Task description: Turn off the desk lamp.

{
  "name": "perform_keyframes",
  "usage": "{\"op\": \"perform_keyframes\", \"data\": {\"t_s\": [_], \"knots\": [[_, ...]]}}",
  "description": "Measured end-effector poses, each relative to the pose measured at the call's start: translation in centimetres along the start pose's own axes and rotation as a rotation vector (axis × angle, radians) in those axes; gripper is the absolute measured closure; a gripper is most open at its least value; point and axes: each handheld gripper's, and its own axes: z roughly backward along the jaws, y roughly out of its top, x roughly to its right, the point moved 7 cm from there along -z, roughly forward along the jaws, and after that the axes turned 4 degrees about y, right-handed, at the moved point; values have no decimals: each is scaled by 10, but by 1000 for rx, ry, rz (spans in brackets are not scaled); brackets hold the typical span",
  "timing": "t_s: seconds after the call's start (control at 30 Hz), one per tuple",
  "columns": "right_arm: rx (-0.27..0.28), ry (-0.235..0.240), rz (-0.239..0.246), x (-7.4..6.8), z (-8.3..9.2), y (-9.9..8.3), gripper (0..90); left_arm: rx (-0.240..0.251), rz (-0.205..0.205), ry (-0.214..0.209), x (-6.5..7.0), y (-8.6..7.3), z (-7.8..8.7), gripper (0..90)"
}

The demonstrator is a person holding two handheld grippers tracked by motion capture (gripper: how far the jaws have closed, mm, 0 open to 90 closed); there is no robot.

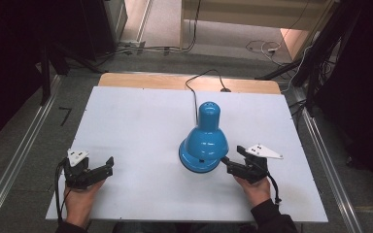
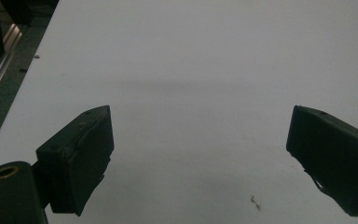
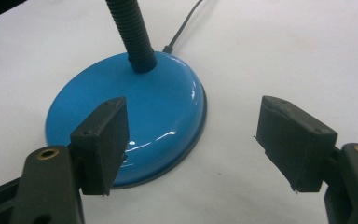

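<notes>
High view: a blue lamp (image 1: 203,141) stands mid-table (image 1: 136,126), its cord (image 1: 193,92) running to the far edge. Right tongs (image 1: 229,165) sit released just beside the lamp's base (image 3: 135,121), one jaw over its rim. Left tongs (image 1: 104,167) rest released on bare table, well apart from the lamp.

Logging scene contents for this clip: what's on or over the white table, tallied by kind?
Blue desk lamp: 1
Black lamp cord: 1
Handheld grippers: 2, the left gripper and the right gripper, both open and holding nothing
Total: 4
</notes>
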Motion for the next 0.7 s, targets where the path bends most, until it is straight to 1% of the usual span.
{"op": "perform_keyframes", "data": {"t_s": [0.03, 0.3, 0.47, 0.7], "knots": [[1, -6, -3, 3, 2, 0, 237, 0, 0, 0, 0, 0, 0, 82], [8, -23, -15, 13, 8, 0, 237, 1, -2, 0, 0, 0, 0, 82], [4, -35, -14, 18, 11, -2, 235, 0, -2, 0, 0, 0, 0, 82], [7, -45, -24, 24, 16, -2, 234, 0, -2, 1, 0, 0, 0, 82]]}}
